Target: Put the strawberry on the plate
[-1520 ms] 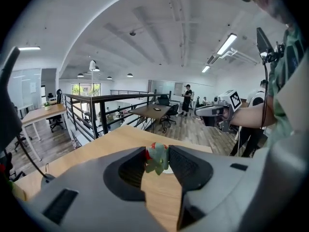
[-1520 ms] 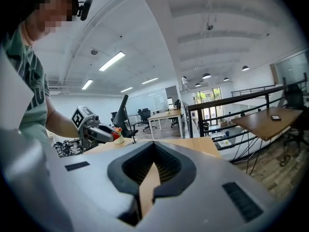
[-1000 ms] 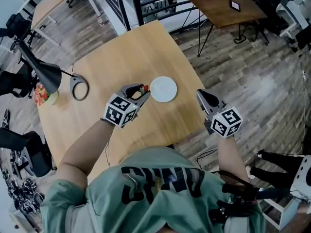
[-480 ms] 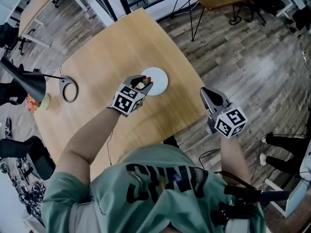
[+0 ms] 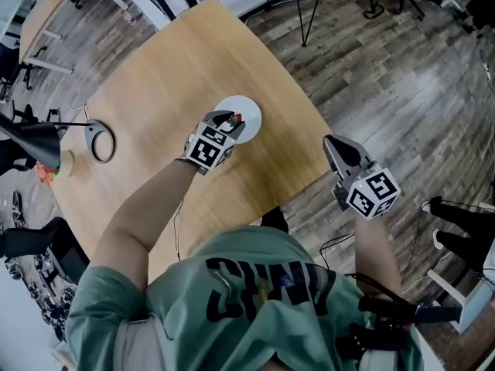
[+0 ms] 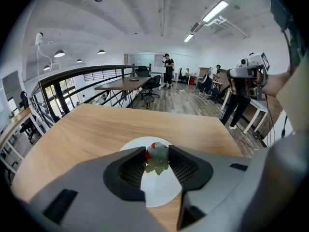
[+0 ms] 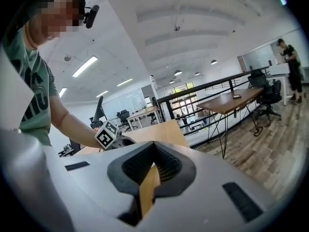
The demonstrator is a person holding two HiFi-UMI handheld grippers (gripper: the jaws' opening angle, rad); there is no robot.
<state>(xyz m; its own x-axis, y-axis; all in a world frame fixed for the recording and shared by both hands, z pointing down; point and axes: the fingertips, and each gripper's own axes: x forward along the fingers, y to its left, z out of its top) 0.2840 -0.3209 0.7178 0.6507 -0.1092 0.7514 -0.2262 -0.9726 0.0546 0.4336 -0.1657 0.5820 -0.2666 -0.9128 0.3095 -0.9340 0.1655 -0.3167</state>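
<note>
Left hand-held gripper [image 5: 231, 120]: clenched on the strawberry [image 6: 156, 154], pads on both its sides, leafy cap facing the camera. Strawberry is in the air over the plate [image 5: 250, 107], not yet resting on it as far as I can tell.

Right hand-held gripper [image 5: 333, 146]: closed, tips together, nothing in it. It sits well right of the plate, past the table [image 5: 170, 68] edge over the floor.

What changed:
- A second ago the left hand-held gripper carried the strawberry just beside the plate's left rim. Now it's over the plate and lower.
- Grip unchanged, same jaw gap.
- Right hand-held gripper is still idle off to the right of the plate.

Meaning: carry is basically done. My read is that a short drop onto the plate and then a release are all that's left. Risk: the strawberry may roll when let go if released too high.

Counts:
- strawberry: 1
- plate: 1, white, otherwise bare
- hand-held grippers: 2
- table in use: 1
- black desk lamp [image 5: 31, 139]: 1, far left of the plate
- dark ring-shaped thing [image 5: 100, 142]: 1, left of the plate, can't tell what it is
</note>
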